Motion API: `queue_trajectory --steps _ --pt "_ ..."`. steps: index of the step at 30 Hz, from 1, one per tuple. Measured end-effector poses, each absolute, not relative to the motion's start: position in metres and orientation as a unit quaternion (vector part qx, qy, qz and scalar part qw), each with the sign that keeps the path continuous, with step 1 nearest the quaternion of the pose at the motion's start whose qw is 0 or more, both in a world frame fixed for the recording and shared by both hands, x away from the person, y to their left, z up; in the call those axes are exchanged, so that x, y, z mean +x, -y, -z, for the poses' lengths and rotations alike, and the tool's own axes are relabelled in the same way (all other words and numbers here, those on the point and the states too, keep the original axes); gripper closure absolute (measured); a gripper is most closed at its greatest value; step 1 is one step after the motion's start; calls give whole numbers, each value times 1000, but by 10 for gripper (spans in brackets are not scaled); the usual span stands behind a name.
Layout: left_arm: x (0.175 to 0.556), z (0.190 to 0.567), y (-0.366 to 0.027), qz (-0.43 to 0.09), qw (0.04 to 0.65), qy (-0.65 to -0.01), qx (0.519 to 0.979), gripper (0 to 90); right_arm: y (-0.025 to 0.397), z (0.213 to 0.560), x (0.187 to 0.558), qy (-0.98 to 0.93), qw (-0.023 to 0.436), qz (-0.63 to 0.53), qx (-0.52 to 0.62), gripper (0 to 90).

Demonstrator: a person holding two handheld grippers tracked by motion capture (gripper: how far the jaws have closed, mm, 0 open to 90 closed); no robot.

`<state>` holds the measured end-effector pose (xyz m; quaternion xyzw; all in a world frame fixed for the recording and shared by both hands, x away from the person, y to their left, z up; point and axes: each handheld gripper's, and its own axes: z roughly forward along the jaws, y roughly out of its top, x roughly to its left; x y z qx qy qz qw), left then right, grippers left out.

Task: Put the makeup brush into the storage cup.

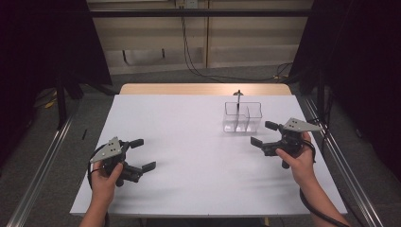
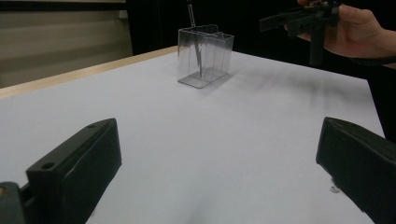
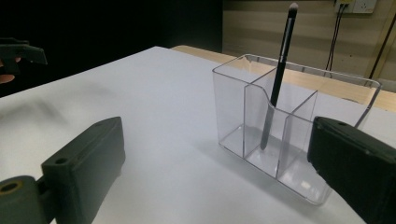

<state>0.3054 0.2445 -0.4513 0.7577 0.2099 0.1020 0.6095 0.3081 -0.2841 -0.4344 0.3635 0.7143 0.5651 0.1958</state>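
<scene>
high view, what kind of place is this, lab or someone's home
Most likely a lab recording rig, not a home: a bare white table flanked by metal rails, dark curtains on both sides, and cables hanging down the back wall.

white table [image 1: 189, 156], clear organizer [image 3: 261, 121], black brush [image 3: 279, 74], black gripper [image 1: 142, 154] jaws.
</scene>
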Motion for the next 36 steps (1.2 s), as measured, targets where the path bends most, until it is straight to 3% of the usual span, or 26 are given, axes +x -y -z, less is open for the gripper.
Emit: queue_trajectory --steps 36 --pt "305 451 -245 -105 610 -210 757 0 302 447 276 -716 195 -561 366 33"
